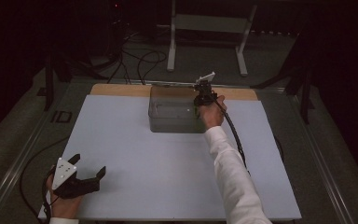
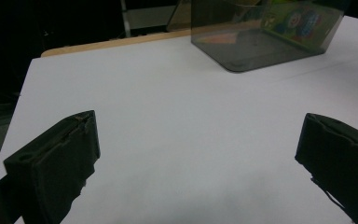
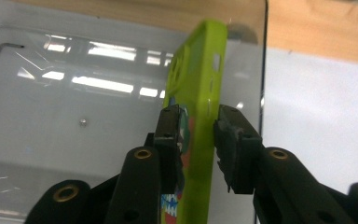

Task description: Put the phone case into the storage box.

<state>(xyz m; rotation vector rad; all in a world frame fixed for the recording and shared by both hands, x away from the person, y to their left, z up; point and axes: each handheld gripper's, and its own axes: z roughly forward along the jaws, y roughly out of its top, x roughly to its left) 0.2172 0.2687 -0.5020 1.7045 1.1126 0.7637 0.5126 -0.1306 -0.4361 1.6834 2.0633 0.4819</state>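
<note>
A lime-green phone case [image 3: 198,84] with a cartoon print stands on edge in the right end of a clear grey plastic box [image 1: 172,114]. My right gripper [image 3: 198,126] is shut on the phone case, one jaw on each face. In the high view the right gripper [image 1: 201,99] hangs over the box's right end at the back of the table. My left gripper [image 1: 90,163] rests at the near left of the white board [image 1: 168,158], open and holding nothing. In the left gripper view its jaws [image 2: 196,140] stand wide apart, with the box [image 2: 242,46] and the case's colourful print [image 2: 298,21] far ahead.
The white board lies on a wooden tabletop whose far edge [image 1: 121,89] shows behind the box. A small screw or dot [image 3: 83,122] sits on the box floor. Cables and a white stand [image 1: 205,28] are on the floor beyond.
</note>
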